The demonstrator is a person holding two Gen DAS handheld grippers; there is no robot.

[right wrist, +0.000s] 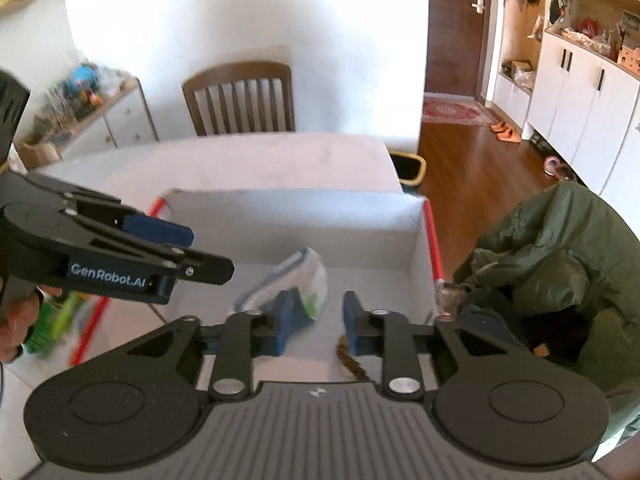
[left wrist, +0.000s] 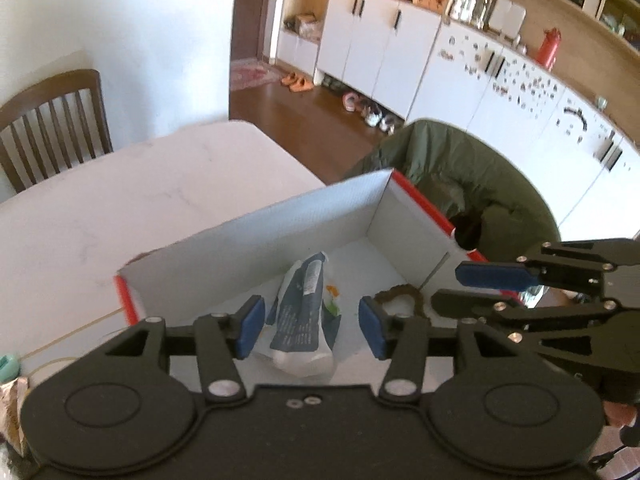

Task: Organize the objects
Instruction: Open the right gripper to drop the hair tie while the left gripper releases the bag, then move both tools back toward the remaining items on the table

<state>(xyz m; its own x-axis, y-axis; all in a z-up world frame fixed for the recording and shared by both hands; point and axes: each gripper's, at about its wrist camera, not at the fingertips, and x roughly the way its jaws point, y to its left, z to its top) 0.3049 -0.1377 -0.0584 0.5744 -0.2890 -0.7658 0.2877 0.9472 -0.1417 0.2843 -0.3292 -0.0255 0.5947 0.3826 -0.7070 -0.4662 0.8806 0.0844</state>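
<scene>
Both grippers hang jaws parted and empty over the box (left wrist: 280, 232): the left gripper (left wrist: 312, 326) above the pouch (left wrist: 304, 316), the right gripper (right wrist: 316, 320) beside the brown hair tie (left wrist: 404, 296) on the box floor.

Both grippers hang above the open white box (left wrist: 304, 216), jaws parted and empty. The left gripper (left wrist: 310, 326) points down over its middle; the right gripper (right wrist: 316, 322) reaches in from the box's right side. A hand (right wrist: 18, 320), apparently gripping the left handle, is blurred.
</scene>
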